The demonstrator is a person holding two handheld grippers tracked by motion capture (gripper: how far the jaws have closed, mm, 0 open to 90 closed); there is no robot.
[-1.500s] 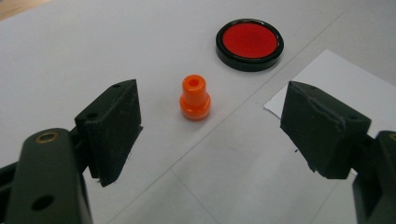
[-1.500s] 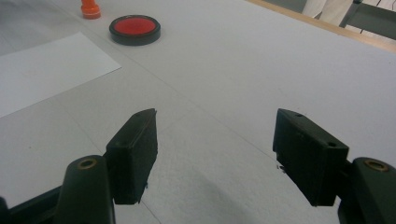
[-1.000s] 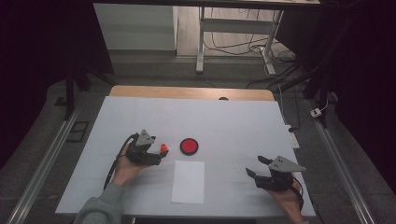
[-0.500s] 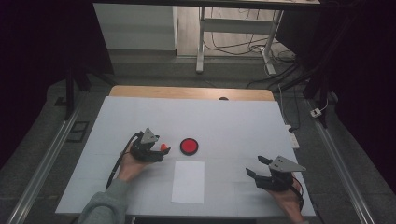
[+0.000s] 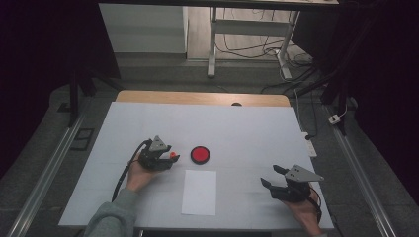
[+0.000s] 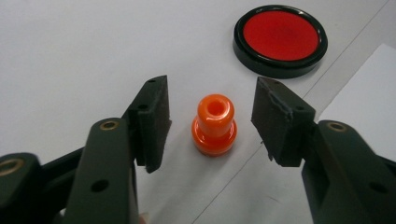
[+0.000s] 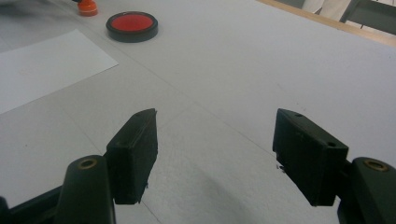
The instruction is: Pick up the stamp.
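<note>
A small orange stamp (image 6: 214, 123) stands upright on the white table, between the jaws of my left gripper (image 6: 210, 116). Its jaws have just been closing around the stamp, and a gap shows on each side, so the pads do not touch it. In the high view the left gripper (image 5: 173, 159) lies left of a round red ink pad in a black rim (image 5: 200, 154), with the stamp (image 5: 172, 154) at its tips. A white sheet of paper (image 5: 199, 191) lies in front of the pad. My right gripper (image 5: 269, 177) rests open at the front right, nothing between its jaws (image 7: 215, 154).
The white table top (image 5: 247, 133) has a wooden strip along its far edge (image 5: 202, 98). In the right gripper view the ink pad (image 7: 131, 25), the stamp (image 7: 87, 6) and the paper (image 7: 42, 65) lie far off to the left.
The left gripper has slid a little toward the ink pad and its jaws have narrowed around the orange stamp. The right gripper has stayed where it was.
</note>
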